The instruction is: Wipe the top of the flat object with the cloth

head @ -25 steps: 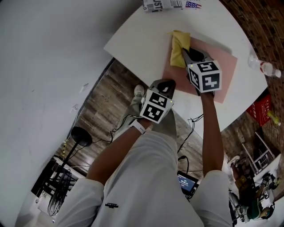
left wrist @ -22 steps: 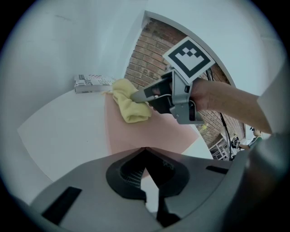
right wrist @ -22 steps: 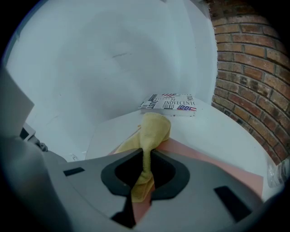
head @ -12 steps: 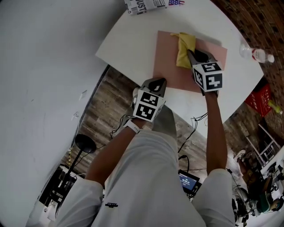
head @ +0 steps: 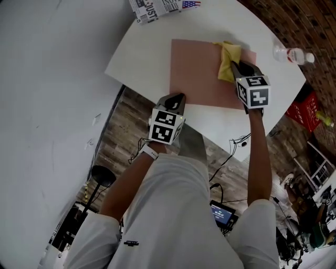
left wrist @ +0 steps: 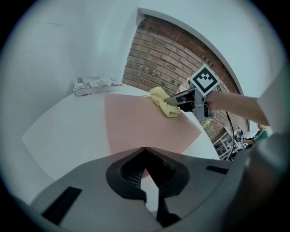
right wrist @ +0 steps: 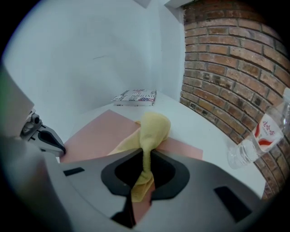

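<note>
A flat pink mat (head: 199,73) lies on the round white table (head: 152,47). My right gripper (head: 234,65) is shut on a yellow cloth (head: 228,60), which rests on the mat near its far right corner. In the right gripper view the cloth (right wrist: 152,131) runs pinched between the jaws and bunches on the mat (right wrist: 97,133) just ahead. My left gripper (head: 178,97) hangs shut and empty at the table's near edge, short of the mat. From the left gripper view, the mat (left wrist: 140,124) spreads ahead with the cloth (left wrist: 163,99) at its far side.
A folded newspaper (head: 157,8) lies at the table's far edge. A clear plastic bottle (head: 291,54) lies on its side to the right of the mat. A red crate (head: 304,113) and cables sit on the wooden floor below the table's right side.
My right gripper has dragged the yellow cloth along the mat's far edge, from its left corner toward its right corner. The left gripper has stayed by the near edge.
</note>
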{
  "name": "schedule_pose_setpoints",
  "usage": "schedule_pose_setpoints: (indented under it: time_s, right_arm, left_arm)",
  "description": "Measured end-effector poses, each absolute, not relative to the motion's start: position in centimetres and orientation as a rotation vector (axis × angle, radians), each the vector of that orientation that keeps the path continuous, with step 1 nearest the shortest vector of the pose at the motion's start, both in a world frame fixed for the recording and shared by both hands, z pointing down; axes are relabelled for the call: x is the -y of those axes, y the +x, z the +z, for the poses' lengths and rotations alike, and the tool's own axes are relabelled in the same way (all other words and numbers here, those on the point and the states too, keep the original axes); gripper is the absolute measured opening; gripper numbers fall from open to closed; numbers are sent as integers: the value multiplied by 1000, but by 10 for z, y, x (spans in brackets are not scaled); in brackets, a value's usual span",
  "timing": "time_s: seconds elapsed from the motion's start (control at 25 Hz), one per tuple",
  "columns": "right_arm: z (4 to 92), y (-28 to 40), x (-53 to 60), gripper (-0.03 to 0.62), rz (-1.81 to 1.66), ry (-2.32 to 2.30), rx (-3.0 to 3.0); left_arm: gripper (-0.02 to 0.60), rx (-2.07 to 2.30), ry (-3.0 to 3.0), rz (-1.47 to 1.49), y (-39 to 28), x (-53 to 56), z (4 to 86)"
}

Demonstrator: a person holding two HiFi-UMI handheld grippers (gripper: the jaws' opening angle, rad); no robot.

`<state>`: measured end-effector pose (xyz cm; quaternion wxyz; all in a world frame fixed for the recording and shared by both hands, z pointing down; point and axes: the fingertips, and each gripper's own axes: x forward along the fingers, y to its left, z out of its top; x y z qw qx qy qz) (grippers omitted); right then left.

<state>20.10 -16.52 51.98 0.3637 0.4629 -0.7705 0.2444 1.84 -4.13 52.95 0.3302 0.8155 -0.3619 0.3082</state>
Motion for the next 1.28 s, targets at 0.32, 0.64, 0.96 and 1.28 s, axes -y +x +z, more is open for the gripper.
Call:
schedule_pose_setpoints:
  time_s: [0.32, 0.64, 0.96, 1.28]
  right_arm:
    - [519, 246, 163, 49, 601, 1244, 1929]
    - [518, 282, 156, 49, 589, 1310, 1878]
    - [514, 329, 130, 49, 570, 1413, 1770]
    - [475, 358, 72, 49, 548, 1558, 1761]
  left_arm:
    - [17, 976, 2139, 848, 17, 42, 530]
    - [17, 1027, 2130, 883, 18, 41, 532]
    - [17, 1035, 2111, 926, 18, 43, 530]
    - [17, 1010, 2120, 990, 17, 43, 525]
